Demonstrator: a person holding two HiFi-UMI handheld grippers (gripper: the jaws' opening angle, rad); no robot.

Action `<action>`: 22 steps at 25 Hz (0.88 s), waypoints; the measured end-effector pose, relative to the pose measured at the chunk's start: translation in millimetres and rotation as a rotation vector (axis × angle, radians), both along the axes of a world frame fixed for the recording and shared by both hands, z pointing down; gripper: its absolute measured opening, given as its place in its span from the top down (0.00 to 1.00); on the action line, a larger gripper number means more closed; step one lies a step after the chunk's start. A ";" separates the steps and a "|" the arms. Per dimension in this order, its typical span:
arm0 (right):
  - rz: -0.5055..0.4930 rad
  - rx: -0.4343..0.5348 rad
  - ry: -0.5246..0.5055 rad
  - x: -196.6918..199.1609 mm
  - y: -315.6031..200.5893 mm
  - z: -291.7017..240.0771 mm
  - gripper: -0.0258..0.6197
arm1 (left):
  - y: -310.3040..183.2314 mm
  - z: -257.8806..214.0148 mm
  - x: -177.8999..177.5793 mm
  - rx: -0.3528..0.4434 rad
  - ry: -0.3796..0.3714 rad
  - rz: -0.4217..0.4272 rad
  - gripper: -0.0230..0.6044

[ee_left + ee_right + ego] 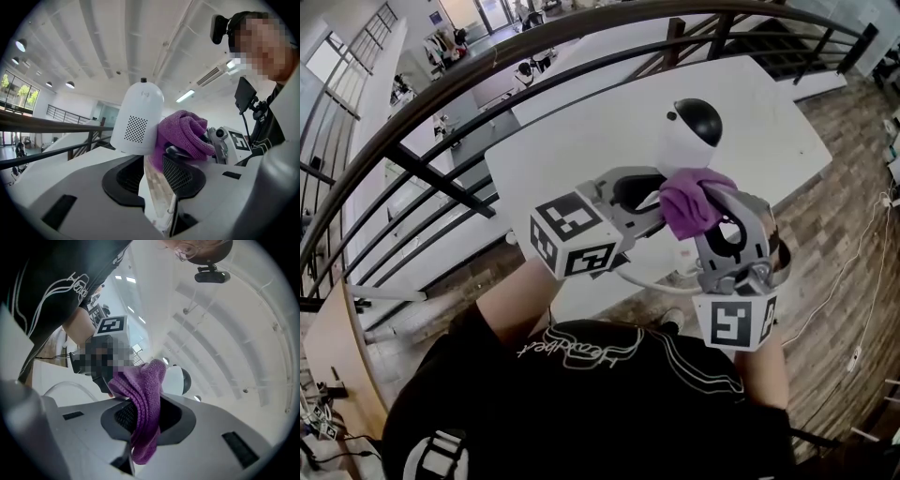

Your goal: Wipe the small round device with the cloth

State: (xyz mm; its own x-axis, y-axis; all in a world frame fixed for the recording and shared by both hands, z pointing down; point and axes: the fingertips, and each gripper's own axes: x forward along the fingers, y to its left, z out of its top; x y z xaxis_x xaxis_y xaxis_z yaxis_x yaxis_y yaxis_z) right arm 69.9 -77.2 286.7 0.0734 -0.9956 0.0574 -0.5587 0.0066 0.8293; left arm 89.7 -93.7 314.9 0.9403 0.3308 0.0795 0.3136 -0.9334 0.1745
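Grasping the device with the left gripper, we pressed the cloth, clenched in the right gripper, against it.

Small round device: white egg-shaped shell, glossy black dome on one face, square patch of fine perforations on the opposite face (the side toward the left gripper view). Roughly upright, held aloft, base clamped in the left gripper.

Cloth: purple, knit-textured, bunched in folds. Pinched in the right gripper, loose end hanging below. Pressed against the device's lower flank.
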 end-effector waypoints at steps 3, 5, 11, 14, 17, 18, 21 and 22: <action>0.003 -0.002 -0.037 -1.1 0.8 -2.3 0.87 | -3.4 0.7 -0.9 -0.001 0.003 0.005 0.75; 0.007 0.002 -0.076 -4.2 4.3 -3.7 0.87 | -5.9 2.8 -5.8 0.009 0.001 -0.002 0.75; -0.024 -0.029 -0.180 -19.2 12.9 6.0 0.87 | -21.4 11.6 -23.4 0.042 -0.022 -0.075 0.85; -0.082 -0.035 -0.201 -27.2 12.7 6.1 0.87 | -32.6 14.6 -32.0 0.067 -0.032 -0.142 0.91; -0.125 -0.035 -0.198 -25.9 16.8 -0.3 0.87 | -34.4 15.9 -41.0 0.057 -0.037 -0.206 0.94; -0.129 -0.035 -0.197 -23.6 19.3 -2.5 0.87 | -32.8 17.1 -43.3 0.054 -0.042 -0.221 0.94; -0.126 -0.024 -0.204 -18.3 23.8 -9.5 0.87 | -31.0 17.8 -49.7 0.056 -0.045 -0.245 0.94; -0.120 -0.015 -0.203 -17.6 23.0 -12.0 0.87 | -32.9 16.9 -50.9 0.062 -0.042 -0.248 0.95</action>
State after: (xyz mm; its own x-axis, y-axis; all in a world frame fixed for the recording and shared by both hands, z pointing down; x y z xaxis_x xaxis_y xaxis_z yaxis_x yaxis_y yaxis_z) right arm 52.3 -54.2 274.7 -0.0602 -0.9955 0.0734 -0.7088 0.0944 0.6990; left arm 38.8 -126.6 331.8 0.9875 0.0840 0.1332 0.0678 -0.9902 0.1222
